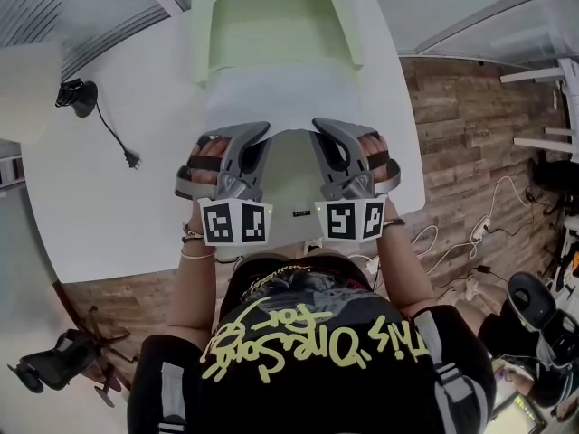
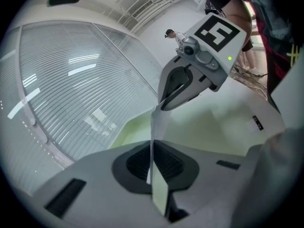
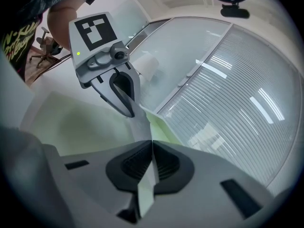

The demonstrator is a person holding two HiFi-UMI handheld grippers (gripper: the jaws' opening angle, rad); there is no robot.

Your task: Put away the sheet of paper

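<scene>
A white sheet of paper (image 1: 276, 98) hangs taut between my two grippers above the white table (image 1: 109, 206). In the head view my left gripper (image 1: 260, 134) is shut on the sheet's left edge and my right gripper (image 1: 322, 127) is shut on its right edge. The sheet's far end reaches toward a pale green tray (image 1: 204, 39) at the table's far side. In the left gripper view the sheet (image 2: 156, 125) runs edge-on from my shut left gripper (image 2: 152, 163) to the right gripper (image 2: 165, 103) opposite. The right gripper view mirrors this, with the sheet (image 3: 140, 125) stretching from the right gripper (image 3: 152, 163) to the left gripper (image 3: 129, 110).
A black device (image 1: 78, 96) with a cable and plug (image 1: 132, 159) lies on the table's left part. Wooden floor with cables (image 1: 470, 233) is at the right, and an office chair (image 1: 54, 364) at the lower left. Ribbed glass panels (image 2: 71, 94) stand behind the table.
</scene>
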